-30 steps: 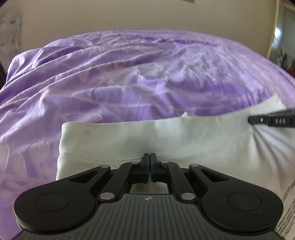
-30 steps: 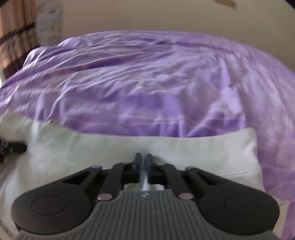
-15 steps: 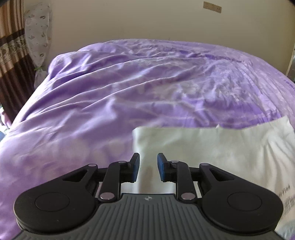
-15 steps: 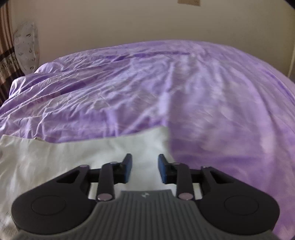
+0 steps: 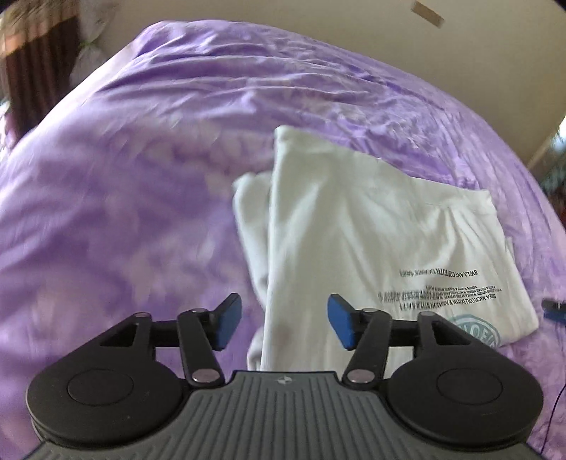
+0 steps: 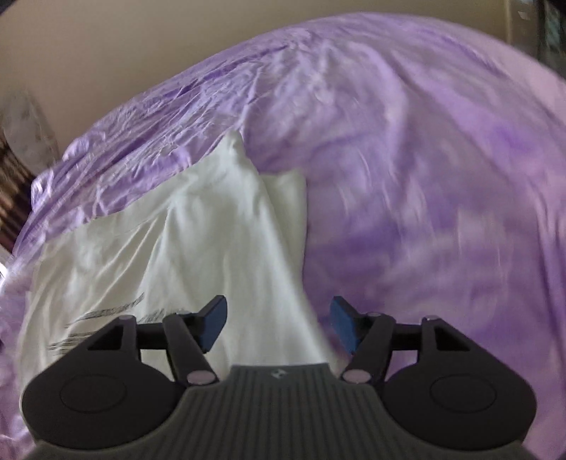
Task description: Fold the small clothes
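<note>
A white T-shirt [image 5: 371, 240] with black printed text and a teal round logo lies partly folded on the purple bedspread [image 5: 123, 212]. My left gripper [image 5: 281, 325] hovers above the shirt's left edge, its jaws opening with no cloth pressed between the blue pads. In the right wrist view the same white T-shirt [image 6: 198, 247] lies at lower left, one fold ridge running up to a point. My right gripper [image 6: 279, 325] hangs over the shirt's right edge, jaws opening, nothing gripped. A tip of the right gripper [image 5: 553, 305] shows at the far right of the left wrist view.
The purple bedspread [image 6: 424, 177] covers the whole bed, wrinkled at the far side. A beige wall [image 5: 318, 21] runs behind it. A brown curtain [image 5: 32, 70] hangs at the far left. Both views are motion-blurred.
Both grippers let go of the shirt's edge, opened wide, and drew back and apart while rolling. The shirt now lies folded over, its printed side up.
</note>
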`<action>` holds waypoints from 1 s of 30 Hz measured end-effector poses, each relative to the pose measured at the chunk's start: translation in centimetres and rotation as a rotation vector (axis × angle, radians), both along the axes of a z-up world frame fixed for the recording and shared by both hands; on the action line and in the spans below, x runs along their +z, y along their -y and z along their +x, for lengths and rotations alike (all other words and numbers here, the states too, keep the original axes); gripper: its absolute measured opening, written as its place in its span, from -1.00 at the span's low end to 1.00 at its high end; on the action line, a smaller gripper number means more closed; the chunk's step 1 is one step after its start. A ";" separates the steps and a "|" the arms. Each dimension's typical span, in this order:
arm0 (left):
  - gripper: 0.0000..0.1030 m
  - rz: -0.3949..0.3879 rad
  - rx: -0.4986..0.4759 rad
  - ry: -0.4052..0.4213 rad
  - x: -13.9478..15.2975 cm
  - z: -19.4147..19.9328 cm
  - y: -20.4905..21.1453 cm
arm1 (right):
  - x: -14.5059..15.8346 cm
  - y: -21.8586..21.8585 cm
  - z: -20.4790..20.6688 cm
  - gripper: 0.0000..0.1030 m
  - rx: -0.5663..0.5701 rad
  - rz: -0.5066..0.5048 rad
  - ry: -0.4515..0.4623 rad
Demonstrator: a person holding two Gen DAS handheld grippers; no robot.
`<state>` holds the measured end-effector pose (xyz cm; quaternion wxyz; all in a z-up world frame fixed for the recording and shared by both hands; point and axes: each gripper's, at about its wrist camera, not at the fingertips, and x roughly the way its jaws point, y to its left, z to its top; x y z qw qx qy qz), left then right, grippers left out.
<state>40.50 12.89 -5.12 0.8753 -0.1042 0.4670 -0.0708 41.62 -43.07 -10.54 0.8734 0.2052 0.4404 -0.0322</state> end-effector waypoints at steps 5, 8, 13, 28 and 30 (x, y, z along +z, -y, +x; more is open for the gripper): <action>0.45 -0.181 0.152 -0.040 -3.6 -2.2 -2.8 | -1.7 1.3 -4.7 0.51 -0.141 0.127 0.016; 0.35 -0.301 0.209 -0.065 -6.1 -2.3 -3.8 | -3.9 2.4 -5.8 0.52 -0.196 0.261 0.010; -0.59 -0.318 0.226 -0.020 -7.5 -2.2 -3.4 | -6.3 2.9 -6.3 0.05 -0.267 0.408 0.118; -0.69 0.062 0.060 -0.067 -7.1 -1.6 0.4 | -8.5 2.8 -6.2 -1.00 -0.251 0.268 0.084; -0.52 0.091 0.042 -0.088 -6.5 -1.9 0.2 | -7.9 2.6 -5.9 -1.00 -0.222 0.233 0.065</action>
